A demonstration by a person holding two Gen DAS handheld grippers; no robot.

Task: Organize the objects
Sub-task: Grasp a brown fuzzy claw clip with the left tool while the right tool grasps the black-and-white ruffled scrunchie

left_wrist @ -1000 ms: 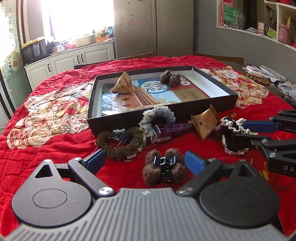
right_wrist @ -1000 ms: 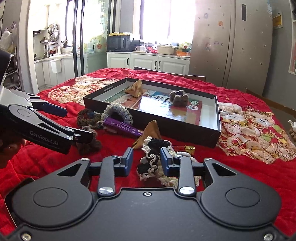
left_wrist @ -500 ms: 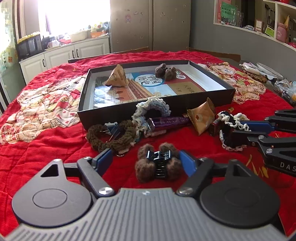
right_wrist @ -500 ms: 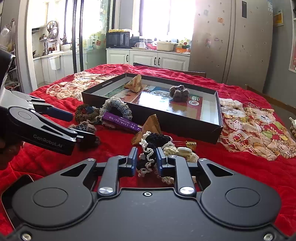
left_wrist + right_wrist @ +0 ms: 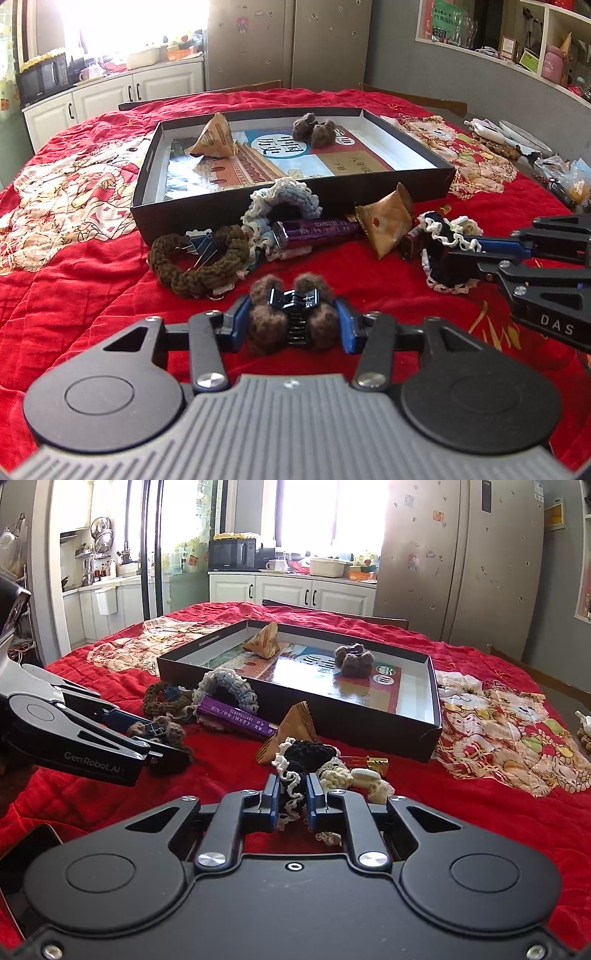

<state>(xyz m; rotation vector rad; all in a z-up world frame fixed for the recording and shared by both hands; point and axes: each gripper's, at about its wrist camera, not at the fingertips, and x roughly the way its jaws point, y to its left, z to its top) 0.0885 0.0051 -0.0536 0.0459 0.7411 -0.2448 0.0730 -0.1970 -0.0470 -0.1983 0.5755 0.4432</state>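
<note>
A brown pom-pom hair claw [image 5: 266, 328] lies on the red cloth between the pads of my left gripper [image 5: 291, 303]. The jaws are closing and both pads touch its pom-poms. The right wrist view shows the same left gripper [image 5: 159, 734] on the claw [image 5: 173, 731]. My right gripper [image 5: 293, 781] has its jaws closing on a black-and-cream scrunchie [image 5: 306, 755], pinched between the pads; it shows again [image 5: 458, 247] on the scrunchie [image 5: 439, 229] in the left wrist view. Behind stands a shallow black box [image 5: 295, 206] holding a triangular packet [image 5: 216, 138] and another brown claw [image 5: 314, 129].
Before the box lie a brown scrunchie [image 5: 199, 266], a blue-and-white scrunchie [image 5: 284, 199], a purple bar [image 5: 314, 229] and a tan packet [image 5: 388, 221]. A small gold-and-red sweet [image 5: 375, 762] sits beside the held scrunchie. Bags and dishes [image 5: 554, 173] crowd the right edge.
The left jaws have come in from wide apart until the pads meet the brown hair claw. The right jaws have narrowed onto the black-and-cream scrunchie, squeezing it thinner.
</note>
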